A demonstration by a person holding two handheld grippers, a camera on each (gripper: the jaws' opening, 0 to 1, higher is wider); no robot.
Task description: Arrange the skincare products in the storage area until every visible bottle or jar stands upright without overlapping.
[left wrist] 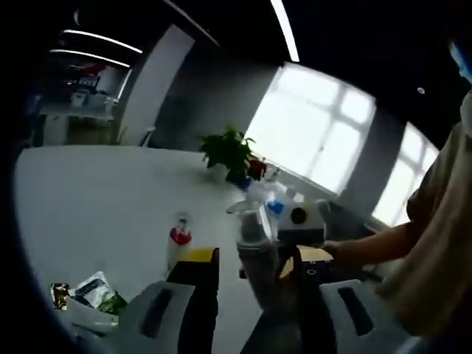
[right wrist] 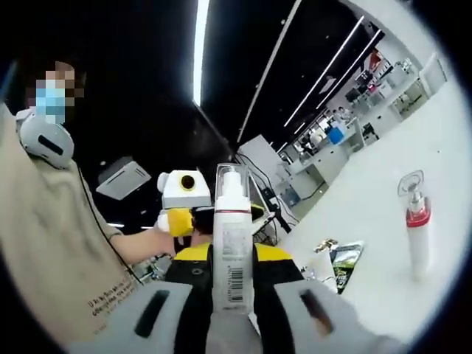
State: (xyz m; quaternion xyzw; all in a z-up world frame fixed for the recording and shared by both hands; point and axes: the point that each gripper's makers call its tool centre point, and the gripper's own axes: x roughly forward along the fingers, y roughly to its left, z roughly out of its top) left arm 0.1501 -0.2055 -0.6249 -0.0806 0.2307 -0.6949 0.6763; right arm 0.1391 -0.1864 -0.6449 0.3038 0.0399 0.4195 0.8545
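Clamping a tall white pump bottle (right wrist: pixel 233 243) with a clear cap and a barcode label, the right gripper (right wrist: pixel 233 284) holds it upright between its yellow-and-black jaws, lifted off the surface. The same bottle appears in the left gripper view as a greyish upright shape (left wrist: pixel 254 251), pinched by the right gripper. The left gripper (left wrist: pixel 251 295) has its jaws spread wide with nothing between them.

One slim white bottle with a red collar and clear cap (right wrist: pixel 417 232) stands upright on the white tabletop (left wrist: pixel 110 199), well apart from the held one. Judging by this, one product is placed and the held bottle is yet to be set down beside it. Small foil sachets (left wrist: pixel 85 293) lie near the table's edge.

Beyond, a green potted plant (left wrist: pixel 228 151) sits before bright windows (left wrist: pixel 317 133), under ceiling strip lights (right wrist: pixel 199 44).
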